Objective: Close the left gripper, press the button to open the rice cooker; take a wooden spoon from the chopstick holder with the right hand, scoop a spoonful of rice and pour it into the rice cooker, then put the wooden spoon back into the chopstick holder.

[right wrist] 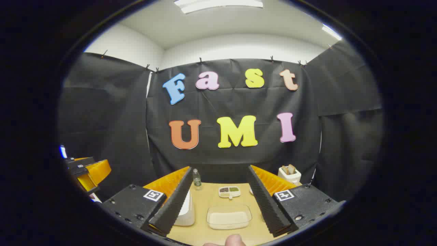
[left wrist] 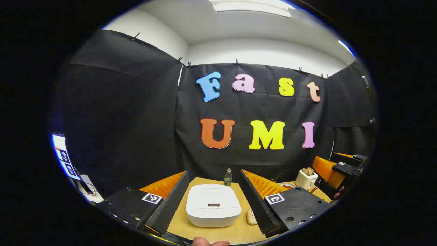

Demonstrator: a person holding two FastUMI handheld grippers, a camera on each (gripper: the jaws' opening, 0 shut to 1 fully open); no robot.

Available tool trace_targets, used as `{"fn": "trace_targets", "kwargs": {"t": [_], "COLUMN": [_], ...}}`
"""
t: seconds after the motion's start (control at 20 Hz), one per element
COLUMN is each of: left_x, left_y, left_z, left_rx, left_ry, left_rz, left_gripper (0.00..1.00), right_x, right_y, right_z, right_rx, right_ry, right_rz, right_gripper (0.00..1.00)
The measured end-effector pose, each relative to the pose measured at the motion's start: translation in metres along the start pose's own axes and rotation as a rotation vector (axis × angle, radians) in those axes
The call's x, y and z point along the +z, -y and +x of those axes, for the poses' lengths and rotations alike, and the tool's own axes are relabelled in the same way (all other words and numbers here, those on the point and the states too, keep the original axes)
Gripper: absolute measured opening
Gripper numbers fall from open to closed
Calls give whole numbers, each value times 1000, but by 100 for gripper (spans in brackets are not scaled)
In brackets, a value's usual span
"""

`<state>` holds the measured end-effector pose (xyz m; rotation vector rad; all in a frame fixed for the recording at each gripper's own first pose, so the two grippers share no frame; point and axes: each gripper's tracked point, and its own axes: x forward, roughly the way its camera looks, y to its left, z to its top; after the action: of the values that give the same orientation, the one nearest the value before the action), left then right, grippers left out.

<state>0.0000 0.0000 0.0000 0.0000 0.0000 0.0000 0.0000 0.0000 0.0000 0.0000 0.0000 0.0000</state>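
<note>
The white rice cooker [left wrist: 213, 205] stands on the wooden table [left wrist: 239, 229] with its lid down and a small dark button [left wrist: 213, 204] on top. My left gripper [left wrist: 213, 175] is open and held above it, the cooker framed between both fingers. In the right gripper view the cooker [right wrist: 186, 211] peeks out from behind the left finger. A clear tub of rice [right wrist: 228, 216] lies straight ahead of my open right gripper [right wrist: 220, 169]. The white chopstick holder [right wrist: 289, 174] with wooden handles in it stands at the back right, and shows as the same holder [left wrist: 306, 177] in the left gripper view.
A small water bottle [left wrist: 228, 176] stands behind the cooker. A divided white dish of grains [right wrist: 229, 191] sits beyond the rice tub. The right gripper [left wrist: 344, 169] shows off to the right, the left gripper [right wrist: 87, 171] off to the left. A lit screen [left wrist: 63, 155] stands at far left.
</note>
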Motion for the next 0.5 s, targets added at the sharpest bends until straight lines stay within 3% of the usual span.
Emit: {"fn": "trace_targets", "kwargs": {"t": [0.5], "left_x": [-4], "left_y": [13], "left_z": [-5], "left_rx": [-27], "left_ry": [-5], "left_rz": [-11], "left_gripper": [94], "right_x": [2], "right_y": [12], "right_z": [-8], "right_rx": [-11], "right_ry": [11], "right_rz": [33], "right_gripper": [100]}}
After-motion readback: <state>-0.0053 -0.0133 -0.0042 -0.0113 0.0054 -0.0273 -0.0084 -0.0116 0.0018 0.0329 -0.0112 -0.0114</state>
